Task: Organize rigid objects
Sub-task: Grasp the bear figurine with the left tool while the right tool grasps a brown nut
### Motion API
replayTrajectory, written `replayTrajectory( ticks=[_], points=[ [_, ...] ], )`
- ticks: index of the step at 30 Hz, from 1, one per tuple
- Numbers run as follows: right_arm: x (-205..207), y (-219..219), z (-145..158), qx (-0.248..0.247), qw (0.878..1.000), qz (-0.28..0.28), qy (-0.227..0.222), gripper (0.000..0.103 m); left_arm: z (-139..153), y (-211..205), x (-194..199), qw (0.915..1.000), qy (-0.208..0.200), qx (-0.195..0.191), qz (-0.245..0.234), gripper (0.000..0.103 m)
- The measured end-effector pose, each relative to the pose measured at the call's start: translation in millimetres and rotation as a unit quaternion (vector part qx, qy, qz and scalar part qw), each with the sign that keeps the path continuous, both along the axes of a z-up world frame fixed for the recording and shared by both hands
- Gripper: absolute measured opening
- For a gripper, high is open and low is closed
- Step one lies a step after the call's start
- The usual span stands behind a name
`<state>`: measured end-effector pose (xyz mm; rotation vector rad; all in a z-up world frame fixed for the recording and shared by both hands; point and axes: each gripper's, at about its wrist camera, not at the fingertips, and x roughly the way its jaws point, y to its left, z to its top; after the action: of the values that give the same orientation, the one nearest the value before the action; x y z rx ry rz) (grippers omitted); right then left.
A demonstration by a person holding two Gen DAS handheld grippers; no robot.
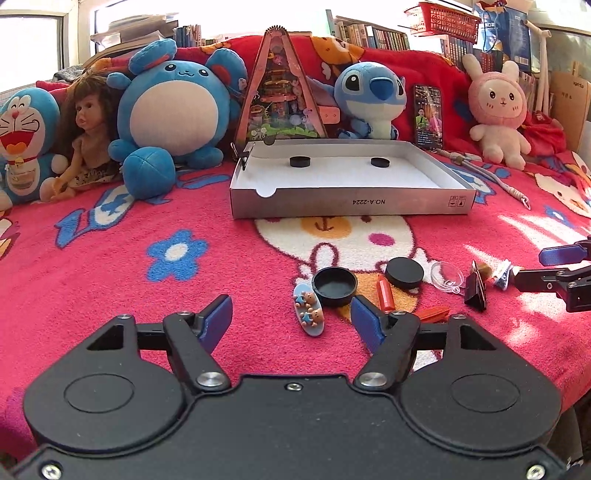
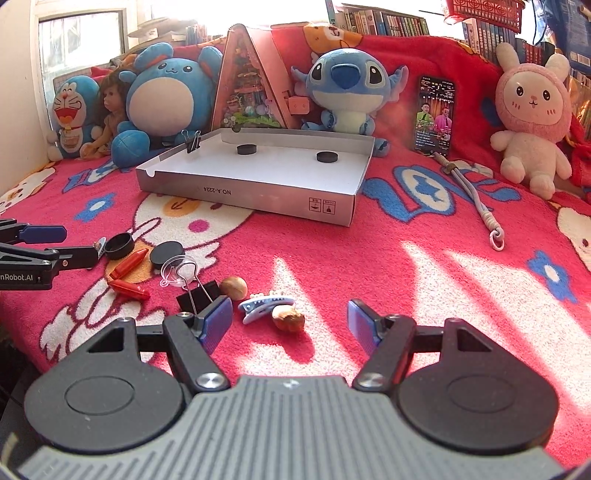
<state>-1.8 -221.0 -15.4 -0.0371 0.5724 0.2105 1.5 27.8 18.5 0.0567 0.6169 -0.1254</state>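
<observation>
Both claws wide, empty, over clutter on bed. Left claw (image 1: 291, 317) nears bear clip (image 1: 308, 308); right claw (image 2: 290, 321) nears nut (image 2: 288, 318). Next: close, carry to box (image 1: 351, 201).

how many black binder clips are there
2: one binder clip clamped on the box's left wall, another binder clip on the blanket beside the nut. None else visible.

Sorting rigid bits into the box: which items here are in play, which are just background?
In play: white box holding two black discs, black cap, loose black disc, red crayons, binder clip, blue hair clip, bear clip, nuts.

Background: plush toys, doll, phone, lanyard, books.
</observation>
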Motion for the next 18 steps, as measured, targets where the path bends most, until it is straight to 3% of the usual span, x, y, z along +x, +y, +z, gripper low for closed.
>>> replayTrajectory(
  ticks=[2,11,18],
  points=[
    [-1.4,-0.1,-1.2,-0.004,1.000,-0.002,0.000,0.079,-0.5,3.0,0.8,1.0000,0.005,-0.005,0.004,0.057],
    [-3.6,9.1,-6.3,-0.046,0.998,-0.024,-0.020,0.079,-3.7,-0.7,7.2,0.9999,0.013,-0.004,0.001,0.040],
    [-2.7,3.0,-7.3,-0.034,0.998,-0.047,-0.026,0.069,-6.4,-6.1,10.7,0.9999,0.009,0.003,-0.006,0.026]
  ],
)
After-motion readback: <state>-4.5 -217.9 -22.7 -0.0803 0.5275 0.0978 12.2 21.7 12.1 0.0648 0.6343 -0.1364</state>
